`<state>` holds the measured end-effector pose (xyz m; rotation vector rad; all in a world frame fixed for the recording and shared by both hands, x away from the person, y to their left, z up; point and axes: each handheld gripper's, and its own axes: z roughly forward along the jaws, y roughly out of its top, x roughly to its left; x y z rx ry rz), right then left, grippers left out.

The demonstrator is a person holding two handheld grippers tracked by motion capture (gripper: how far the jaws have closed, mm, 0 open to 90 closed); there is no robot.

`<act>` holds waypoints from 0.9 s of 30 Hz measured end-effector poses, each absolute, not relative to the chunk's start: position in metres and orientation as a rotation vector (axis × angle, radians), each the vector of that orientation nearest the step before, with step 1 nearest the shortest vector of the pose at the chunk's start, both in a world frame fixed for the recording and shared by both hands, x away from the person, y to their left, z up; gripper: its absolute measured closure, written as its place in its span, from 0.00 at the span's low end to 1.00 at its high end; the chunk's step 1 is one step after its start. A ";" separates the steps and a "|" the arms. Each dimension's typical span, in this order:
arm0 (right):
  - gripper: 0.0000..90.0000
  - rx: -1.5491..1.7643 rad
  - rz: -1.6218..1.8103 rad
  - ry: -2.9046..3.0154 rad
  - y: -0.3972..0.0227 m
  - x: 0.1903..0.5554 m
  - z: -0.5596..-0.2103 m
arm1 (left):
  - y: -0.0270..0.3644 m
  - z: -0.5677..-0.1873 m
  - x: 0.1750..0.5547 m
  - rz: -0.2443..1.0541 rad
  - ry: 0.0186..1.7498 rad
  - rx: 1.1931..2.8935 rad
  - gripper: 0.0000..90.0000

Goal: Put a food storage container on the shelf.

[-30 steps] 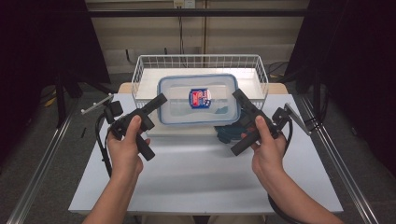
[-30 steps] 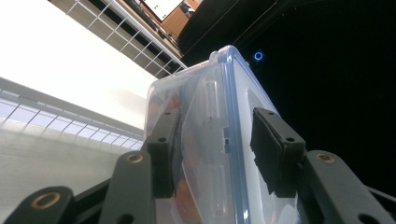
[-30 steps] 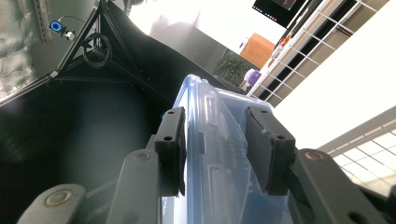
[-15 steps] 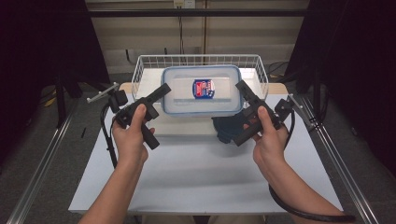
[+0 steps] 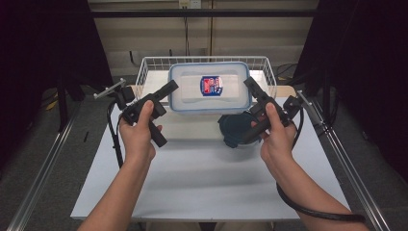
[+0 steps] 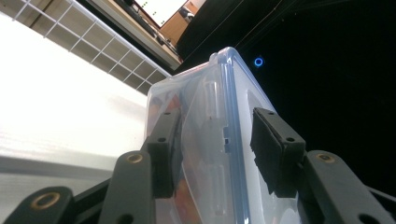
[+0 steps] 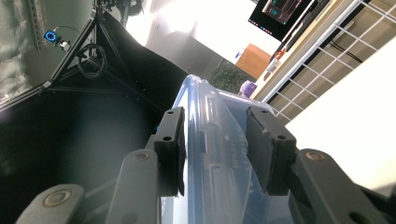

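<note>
The table (image 5: 202, 183) carries a wire basket (image 5: 144, 72) at its far edge. A lidded box (image 5: 210, 87) hangs above the basket's near rim, gripped at each end: left gripper (image 5: 169, 89) and right gripper (image 5: 250, 86) both clamp its rim. A dark round lid (image 5: 234, 129) lies below the right hand.

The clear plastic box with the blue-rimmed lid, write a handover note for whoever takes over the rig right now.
Left tool: shut on the left end of the clear plastic box with the blue-rimmed lid.
Right tool: shut on its right end.
The box is lifted level between both tools, at the front edge of the white wire basket at the far side of the white table. A dark teal round lid lies on the table below the right hand.
Done: box gripped and raised.
Left: probably carry it over the basket rim, lower it inside, release both tools.
</note>
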<state>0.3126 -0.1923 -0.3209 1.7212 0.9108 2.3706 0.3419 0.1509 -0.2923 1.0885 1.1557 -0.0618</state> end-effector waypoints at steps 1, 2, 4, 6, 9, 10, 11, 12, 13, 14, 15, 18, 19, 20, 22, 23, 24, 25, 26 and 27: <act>0.66 1.707 2.362 0.904 -0.192 0.315 -0.319 | 0.150 -0.292 0.344 -0.068 1.154 1.079 0.60; 0.66 1.707 2.362 0.904 -0.192 0.315 -0.319 | 0.150 -0.292 0.344 -0.068 1.154 1.079 0.60; 0.66 1.707 2.360 0.901 -0.193 0.317 -0.317 | 0.149 -0.291 0.347 -0.078 1.156 1.076 0.60; 0.66 1.706 2.362 0.896 -0.193 0.319 -0.314 | 0.149 -0.289 0.352 -0.084 1.156 1.073 0.60; 0.66 1.705 2.368 0.881 -0.193 0.323 -0.313 | 0.149 -0.288 0.355 -0.080 1.153 1.082 0.60; 0.66 1.705 2.368 0.881 -0.193 0.323 -0.313 | 0.148 -0.287 0.356 -0.082 1.159 1.072 0.60; 0.66 1.705 2.361 0.883 -0.194 0.324 -0.313 | 0.147 -0.287 0.357 -0.081 1.159 1.073 0.60; 0.66 1.711 2.359 0.879 -0.194 0.325 -0.313 | 0.147 -0.287 0.358 -0.078 1.158 1.080 0.60; 0.66 1.713 2.360 0.871 -0.194 0.326 -0.313 | 0.147 -0.286 0.360 -0.076 1.156 1.079 0.60; 0.66 1.710 2.360 0.872 -0.194 0.326 -0.313 | 0.146 -0.286 0.361 -0.079 1.157 1.067 0.60; 0.66 1.715 2.357 0.863 -0.194 0.328 -0.313 | 0.144 -0.285 0.363 -0.080 1.166 1.064 0.60; 0.66 1.720 2.352 0.856 -0.194 0.331 -0.314 | 0.144 -0.286 0.366 -0.072 1.160 1.077 0.60; 0.66 1.720 2.352 0.848 -0.194 0.333 -0.314 | 0.143 -0.285 0.368 -0.080 1.165 1.069 0.61; 0.66 1.720 2.352 0.848 -0.194 0.333 -0.314 | 0.143 -0.284 0.369 -0.076 1.164 1.070 0.61; 0.66 1.730 2.352 0.843 -0.194 0.335 -0.314 | 0.143 -0.284 0.372 -0.075 1.167 1.074 0.61; 0.66 1.726 2.346 0.848 -0.194 0.336 -0.314 | 0.143 -0.283 0.374 -0.082 1.170 1.072 0.61; 0.66 1.732 2.343 0.838 -0.194 0.339 -0.314 | 0.143 -0.284 0.376 -0.088 1.170 1.072 0.61; 0.66 1.732 2.343 0.838 -0.194 0.339 -0.314 | 0.143 -0.284 0.378 -0.094 1.171 1.071 0.61; 0.66 1.735 2.336 0.839 -0.193 0.341 -0.313 | 0.143 -0.285 0.380 -0.100 1.174 1.073 0.61; 0.66 1.735 2.336 0.839 -0.193 0.341 -0.313 | 0.143 -0.285 0.381 -0.098 1.181 1.064 0.61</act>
